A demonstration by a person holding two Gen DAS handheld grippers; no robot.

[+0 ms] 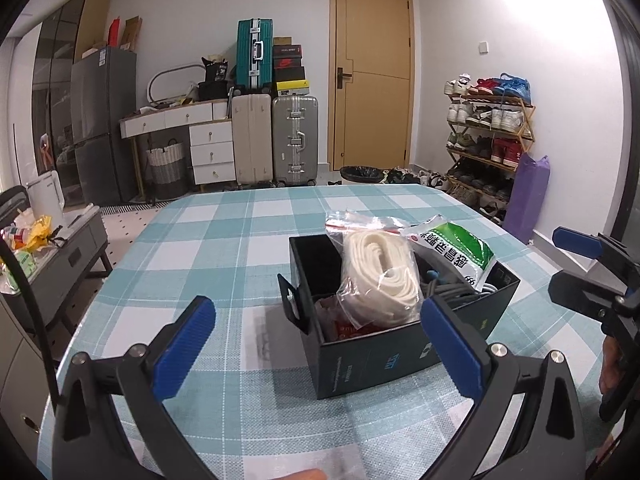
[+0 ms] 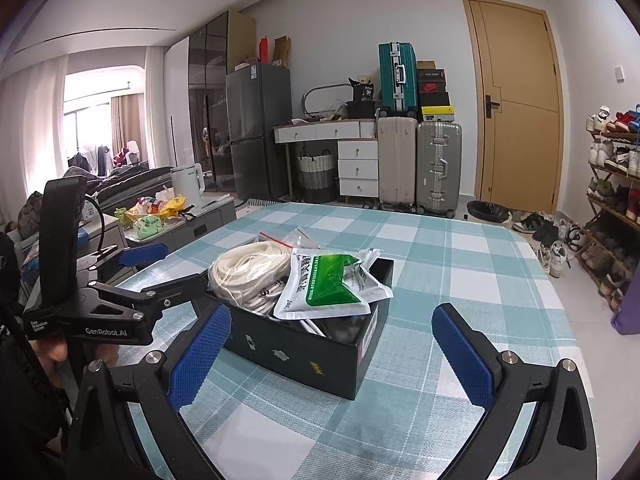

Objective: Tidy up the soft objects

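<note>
Left gripper [image 1: 320, 344]: jaws spread wide, holding nothing; the box's near corner sits between them.
Right gripper [image 2: 332, 354]: jaws also wide and empty, the box just ahead between them.
Dark cardboard box [image 2: 304, 354]: open-topped, on the checked tablecloth [image 2: 440, 248].
Bagged white cord [image 1: 380, 280]: coiled, standing in the box.
Green-and-white packet [image 2: 332, 286]: lying across the box's top.

"GenRobot.AI" on left gripper [image 2: 132, 268]; "38" on black bag [image 2: 365, 90]
</note>
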